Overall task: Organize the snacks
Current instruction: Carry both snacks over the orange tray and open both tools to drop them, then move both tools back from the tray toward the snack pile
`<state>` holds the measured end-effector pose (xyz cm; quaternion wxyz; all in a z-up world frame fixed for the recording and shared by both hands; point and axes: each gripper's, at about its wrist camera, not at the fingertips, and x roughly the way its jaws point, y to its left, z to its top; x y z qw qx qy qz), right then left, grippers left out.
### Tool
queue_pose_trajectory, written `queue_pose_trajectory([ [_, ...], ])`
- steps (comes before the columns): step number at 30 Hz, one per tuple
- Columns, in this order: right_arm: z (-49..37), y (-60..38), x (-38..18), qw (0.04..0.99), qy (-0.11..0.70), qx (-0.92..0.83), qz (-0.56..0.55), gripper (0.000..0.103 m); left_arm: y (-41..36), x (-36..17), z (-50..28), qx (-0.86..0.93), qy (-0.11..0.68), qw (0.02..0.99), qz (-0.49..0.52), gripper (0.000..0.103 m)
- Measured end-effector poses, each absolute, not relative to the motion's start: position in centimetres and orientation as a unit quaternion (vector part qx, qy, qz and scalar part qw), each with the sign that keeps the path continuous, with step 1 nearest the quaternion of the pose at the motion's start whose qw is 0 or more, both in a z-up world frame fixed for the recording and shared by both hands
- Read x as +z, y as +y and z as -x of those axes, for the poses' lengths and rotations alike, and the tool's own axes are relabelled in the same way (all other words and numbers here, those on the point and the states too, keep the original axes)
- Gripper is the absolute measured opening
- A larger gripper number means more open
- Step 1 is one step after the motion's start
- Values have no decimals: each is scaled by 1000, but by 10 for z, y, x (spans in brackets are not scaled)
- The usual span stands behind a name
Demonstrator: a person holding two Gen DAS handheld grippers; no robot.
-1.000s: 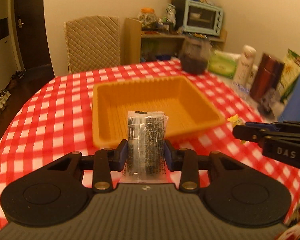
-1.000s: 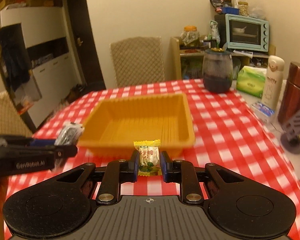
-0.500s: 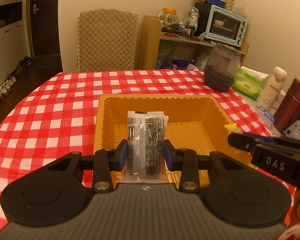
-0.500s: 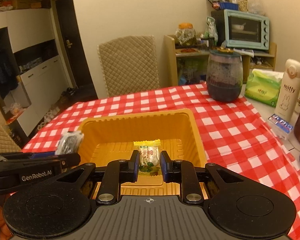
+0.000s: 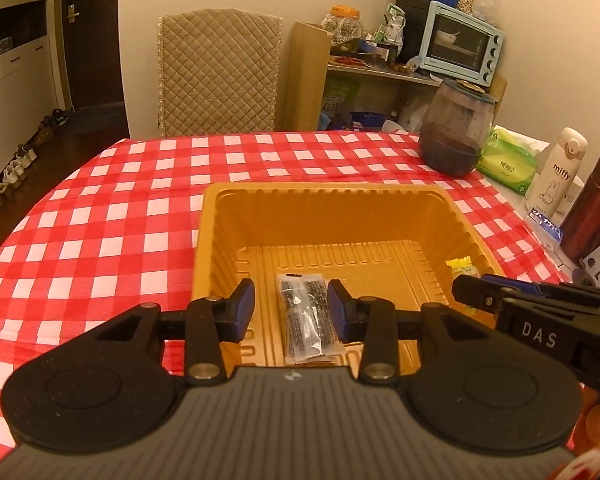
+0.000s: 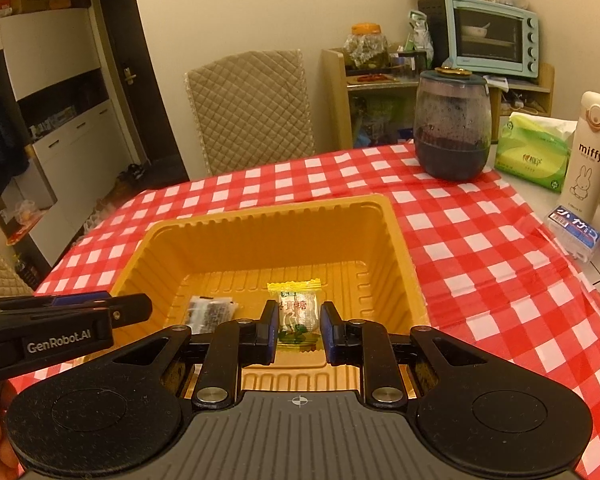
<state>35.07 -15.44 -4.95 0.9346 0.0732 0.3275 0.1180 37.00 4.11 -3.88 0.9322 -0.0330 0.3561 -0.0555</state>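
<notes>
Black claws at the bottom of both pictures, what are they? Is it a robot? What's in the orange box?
No robot: a person holds a grabbing tool, a gripper, in each hand, with a camera on each looking along its fingers. One picture is from the left gripper, the other from the right gripper. Both hang over an orange tray on a red checked tablecloth. A dark snack packet lies in the tray between the left gripper's open jaws. The right gripper pinches a yellow candy.
</notes>
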Motion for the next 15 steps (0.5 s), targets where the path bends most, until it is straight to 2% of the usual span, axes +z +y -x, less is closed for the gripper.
queue_pose_trajectory([
  [10,-353,-149,-50,939,310,123,-87,23,48,-40,-362,-53,358,932,23,42],
  [12,-354,-149,-50,939,312,119,-87,34,51,-40,-361,-51,358,932,23,44],
  [13,-354,-149,-50,939,311,115,-89,47,52,-41,-361,-49,358,932,24,44],
  [14,-353,-150,-49,940,309,112,-91,54,53,-41,-360,-48,358,932,23,45],
  [15,-353,-151,-49,941,307,110,-94,54,54,-41,-359,-47,358,932,24,45],
])
